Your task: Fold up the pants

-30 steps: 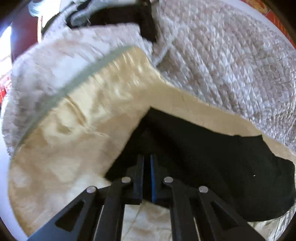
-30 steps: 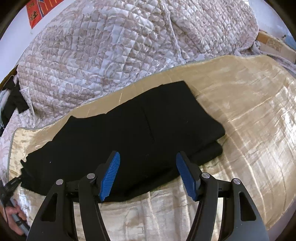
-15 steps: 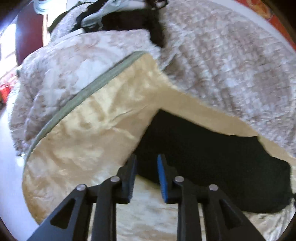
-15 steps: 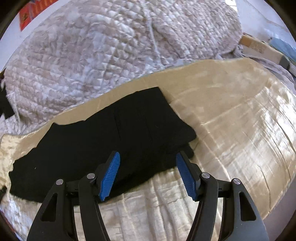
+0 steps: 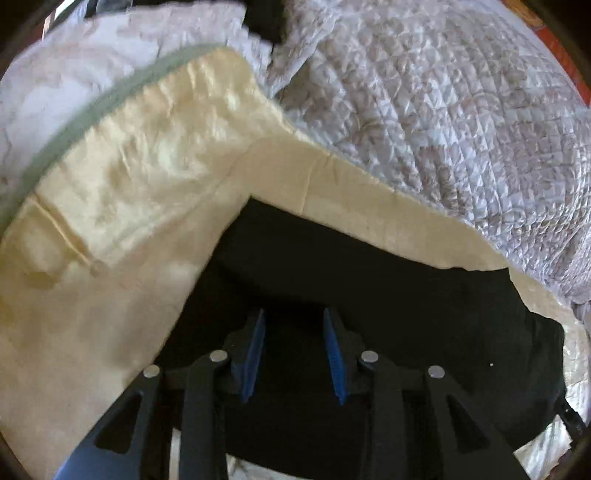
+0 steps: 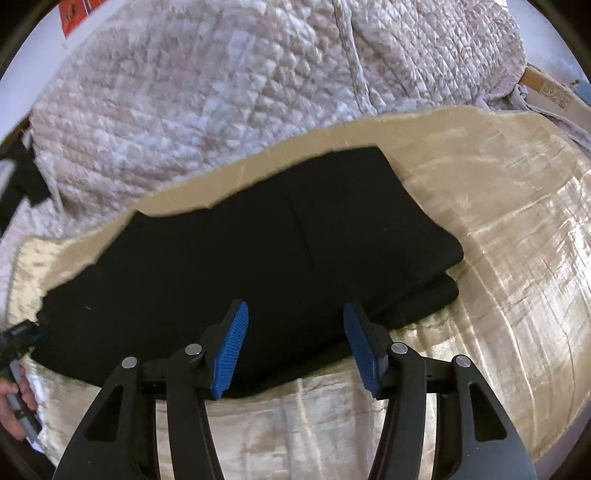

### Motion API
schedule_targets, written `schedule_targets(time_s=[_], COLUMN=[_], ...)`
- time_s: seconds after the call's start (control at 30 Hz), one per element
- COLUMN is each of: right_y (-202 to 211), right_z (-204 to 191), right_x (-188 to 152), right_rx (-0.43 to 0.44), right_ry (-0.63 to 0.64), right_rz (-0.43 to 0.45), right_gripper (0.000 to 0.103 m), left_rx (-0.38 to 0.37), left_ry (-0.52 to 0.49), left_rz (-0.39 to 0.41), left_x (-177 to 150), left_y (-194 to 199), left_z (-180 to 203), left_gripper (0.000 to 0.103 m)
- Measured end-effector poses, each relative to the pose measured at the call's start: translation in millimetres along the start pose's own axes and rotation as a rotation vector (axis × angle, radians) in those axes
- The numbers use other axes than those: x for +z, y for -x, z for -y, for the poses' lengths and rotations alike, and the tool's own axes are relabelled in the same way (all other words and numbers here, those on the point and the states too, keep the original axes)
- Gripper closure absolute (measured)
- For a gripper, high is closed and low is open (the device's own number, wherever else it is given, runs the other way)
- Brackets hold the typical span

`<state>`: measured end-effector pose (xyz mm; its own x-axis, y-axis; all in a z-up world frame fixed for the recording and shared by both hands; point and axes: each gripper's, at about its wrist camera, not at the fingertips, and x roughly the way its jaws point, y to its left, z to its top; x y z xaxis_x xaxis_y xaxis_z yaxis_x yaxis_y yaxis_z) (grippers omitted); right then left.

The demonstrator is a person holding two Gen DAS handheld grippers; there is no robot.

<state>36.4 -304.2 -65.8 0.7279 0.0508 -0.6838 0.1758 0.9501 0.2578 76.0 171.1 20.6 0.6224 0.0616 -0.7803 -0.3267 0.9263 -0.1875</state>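
Note:
Black pants (image 6: pixel 258 254) lie flat and folded lengthwise on a cream satin bedspread (image 6: pixel 517 266), with a doubled edge at their right end. My right gripper (image 6: pixel 295 321) is open and empty, hovering over the pants' near edge. My left gripper (image 5: pixel 293 325) is open and empty, low over the pants' left end (image 5: pixel 369 295). The left gripper and the hand holding it also show at the far left of the right wrist view (image 6: pixel 18 336).
A quilted floral blanket (image 6: pixel 221 92) is heaped behind the pants. The bedspread has a grey-green trimmed edge (image 5: pixel 92 107) at the left. Dark clothing (image 5: pixel 266 18) lies at the far back. A cardboard box (image 6: pixel 546 88) sits at the right.
My left gripper was shut on the pants' left end, has let go and opened wider, and now sits over the fabric. My right gripper stayed open and shifted slightly over the pants.

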Motion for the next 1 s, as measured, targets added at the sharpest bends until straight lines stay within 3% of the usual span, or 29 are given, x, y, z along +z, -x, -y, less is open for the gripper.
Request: schedule_targets(time_s=[0.17, 0.27, 0.57, 0.93, 1.0], right_y=[13.8, 13.6, 13.7, 14.1, 13.3], right_z=[-14.7, -25.2, -53.5, -73.2, -71.8], right_x=[-0.3, -5.4, -22.9, -34.6, -34.3], right_rx=[0.016, 0.029, 0.176, 0.232, 0.233], right_ry=[0.069, 0.124, 0.211, 0.277, 0.27], right_rz=[0.071, 0.066, 0.046, 0.033, 0.029], right_gripper=[0.048, 0.048, 0.048, 0.043, 0.043], left_rx=[0.052, 0.051, 0.067, 0.041, 0.037], left_ry=[-0.05, -0.075, -0.136, -0.1, -0.049], left_rz=[0.025, 0.031, 0.037, 0.024, 0.043], left_x=[-10.3, -24.7, -63.3, -76.1, -73.9], left_y=[20.8, 35.0, 61.7, 63.0, 63.9], left_z=[14.7, 19.3, 30.4, 19.0, 8.6], left_gripper=[0.068, 0.067, 0.058, 0.055, 0.048])
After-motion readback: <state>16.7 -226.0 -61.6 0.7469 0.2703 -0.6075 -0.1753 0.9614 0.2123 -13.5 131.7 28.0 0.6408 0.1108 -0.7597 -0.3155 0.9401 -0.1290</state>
